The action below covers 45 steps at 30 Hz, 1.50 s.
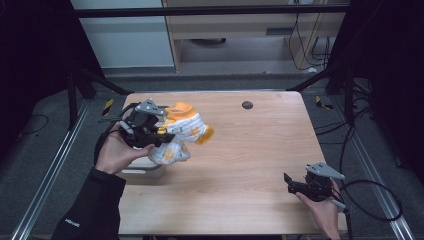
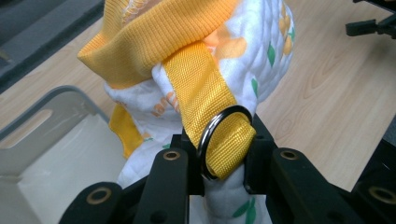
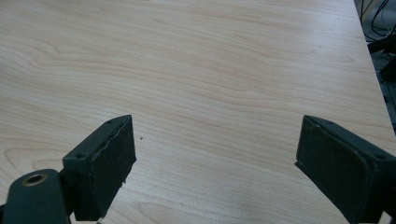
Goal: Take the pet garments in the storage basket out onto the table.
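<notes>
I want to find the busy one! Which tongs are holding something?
The left tongs, by the pale bin: shut on the yellow strap of the white-and-orange cloth bundle. The right tongs gape open above bare table.

I look for words and numbers. On the sleeve (image 1: 80, 220) of my left arm I see a tiny white mark, but it is too small to read. The cloth bundle (image 2: 261, 56) has orange marks on its white part, maybe letters, but they are folded and I cannot read them. I find nothing else with words or numbers.
</notes>
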Each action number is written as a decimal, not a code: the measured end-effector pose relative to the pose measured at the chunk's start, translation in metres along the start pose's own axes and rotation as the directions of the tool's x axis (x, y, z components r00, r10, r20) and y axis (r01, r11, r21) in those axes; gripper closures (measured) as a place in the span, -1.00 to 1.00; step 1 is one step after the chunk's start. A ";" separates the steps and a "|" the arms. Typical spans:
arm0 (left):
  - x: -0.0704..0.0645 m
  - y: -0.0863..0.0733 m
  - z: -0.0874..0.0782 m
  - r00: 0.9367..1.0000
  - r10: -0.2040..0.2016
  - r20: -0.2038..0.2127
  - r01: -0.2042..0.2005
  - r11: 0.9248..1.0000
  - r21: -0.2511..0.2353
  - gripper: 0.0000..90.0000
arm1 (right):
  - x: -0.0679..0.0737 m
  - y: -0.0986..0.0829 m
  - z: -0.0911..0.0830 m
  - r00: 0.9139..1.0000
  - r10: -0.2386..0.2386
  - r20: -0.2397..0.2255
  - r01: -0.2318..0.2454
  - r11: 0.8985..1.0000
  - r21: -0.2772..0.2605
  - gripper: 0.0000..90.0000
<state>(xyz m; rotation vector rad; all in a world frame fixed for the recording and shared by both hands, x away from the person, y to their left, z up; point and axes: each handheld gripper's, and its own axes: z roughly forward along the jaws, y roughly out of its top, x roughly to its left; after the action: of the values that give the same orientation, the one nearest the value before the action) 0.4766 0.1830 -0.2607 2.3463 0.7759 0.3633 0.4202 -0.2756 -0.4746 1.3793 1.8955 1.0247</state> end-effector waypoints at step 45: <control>-0.062 -0.015 0.144 0.947 0.200 0.253 -0.248 0.953 0.176 0.59 | 0.000 -0.003 0.003 1.000 -0.005 0.007 0.005 1.000 0.019 -0.73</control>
<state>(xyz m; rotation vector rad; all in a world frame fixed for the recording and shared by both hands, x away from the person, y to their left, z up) 0.4832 0.0844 -0.3840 2.6222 0.4514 0.1012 0.4212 -0.2757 -0.4787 1.3864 1.9072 1.0008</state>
